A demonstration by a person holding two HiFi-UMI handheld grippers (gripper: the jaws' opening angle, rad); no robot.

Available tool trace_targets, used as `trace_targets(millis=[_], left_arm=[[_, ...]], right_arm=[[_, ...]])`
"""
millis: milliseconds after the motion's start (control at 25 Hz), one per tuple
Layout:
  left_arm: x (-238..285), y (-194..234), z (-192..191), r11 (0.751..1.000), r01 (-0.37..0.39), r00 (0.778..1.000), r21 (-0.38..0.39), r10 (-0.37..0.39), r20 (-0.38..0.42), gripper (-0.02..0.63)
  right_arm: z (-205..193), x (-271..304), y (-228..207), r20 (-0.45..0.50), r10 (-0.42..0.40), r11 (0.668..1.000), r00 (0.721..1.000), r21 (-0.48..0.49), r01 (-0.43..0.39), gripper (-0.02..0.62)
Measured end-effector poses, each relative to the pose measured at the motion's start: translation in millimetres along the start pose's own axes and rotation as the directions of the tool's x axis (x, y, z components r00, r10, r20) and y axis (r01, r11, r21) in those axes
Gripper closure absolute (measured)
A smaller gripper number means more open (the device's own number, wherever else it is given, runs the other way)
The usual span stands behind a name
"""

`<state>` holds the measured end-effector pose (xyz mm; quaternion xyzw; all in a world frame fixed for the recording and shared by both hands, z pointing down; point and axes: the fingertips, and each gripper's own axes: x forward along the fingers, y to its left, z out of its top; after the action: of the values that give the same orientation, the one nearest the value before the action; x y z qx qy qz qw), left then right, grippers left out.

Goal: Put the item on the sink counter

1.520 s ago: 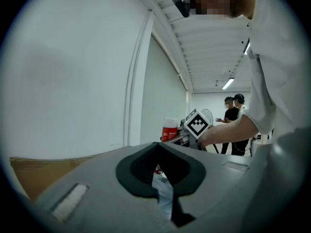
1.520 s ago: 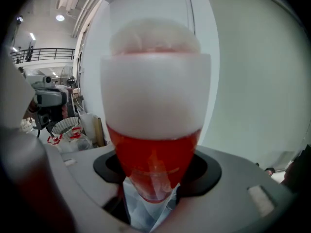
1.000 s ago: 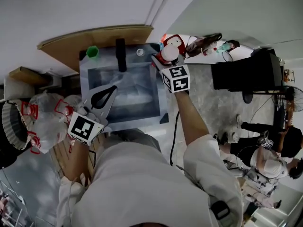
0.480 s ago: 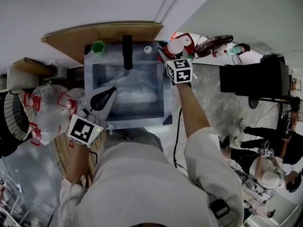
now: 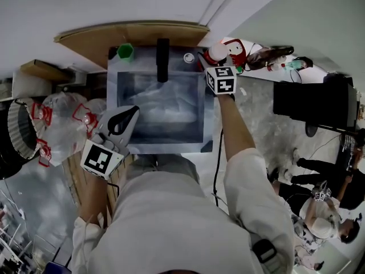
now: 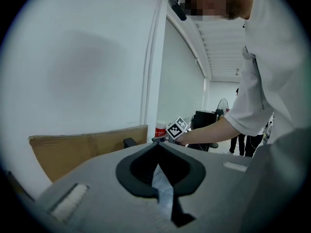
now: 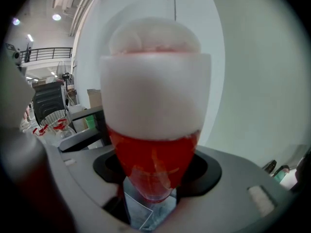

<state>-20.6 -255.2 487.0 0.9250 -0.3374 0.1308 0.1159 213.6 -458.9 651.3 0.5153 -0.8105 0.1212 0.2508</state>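
A bottle (image 7: pixel 155 106) with a white cap and a red body stands upright between the jaws of my right gripper (image 7: pixel 153 191), which is shut on its red lower part. In the head view the bottle (image 5: pixel 217 52) and right gripper (image 5: pixel 214 63) are at the far right corner of the steel sink (image 5: pixel 210 127), over its rim. Whether the bottle touches the counter I cannot tell. My left gripper (image 5: pixel 134 109) hangs at the sink's left edge, its tips together and nothing in it; its own view shows the jaws (image 6: pixel 158 145) meeting.
A black faucet (image 5: pixel 163 59) stands at the sink's back, with a green cup (image 5: pixel 125 51) at the back left. Cardboard (image 5: pixel 131 34) leans behind the sink. Plastic bags with red print (image 5: pixel 68 124) lie left. A red and white thing (image 5: pixel 235 45) sits just past the bottle. Dark furniture (image 5: pixel 316 104) stands right.
My right gripper has carried the bottle farther back, toward the sink's far right corner. The left gripper has stayed by the left edge.
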Motion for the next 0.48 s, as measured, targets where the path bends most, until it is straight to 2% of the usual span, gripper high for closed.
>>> trace_targets(millis=[480], left_arm=[[0.7, 11.1, -12.6, 0.999, -0.045, 0.998, -0.019, 0.044, -0.036, 0.606]], right_arm=[[-12.0, 29.1, -8.6, -0.007, 0.008, 1.000, 1.000, 0.014, -0.007, 0.313]])
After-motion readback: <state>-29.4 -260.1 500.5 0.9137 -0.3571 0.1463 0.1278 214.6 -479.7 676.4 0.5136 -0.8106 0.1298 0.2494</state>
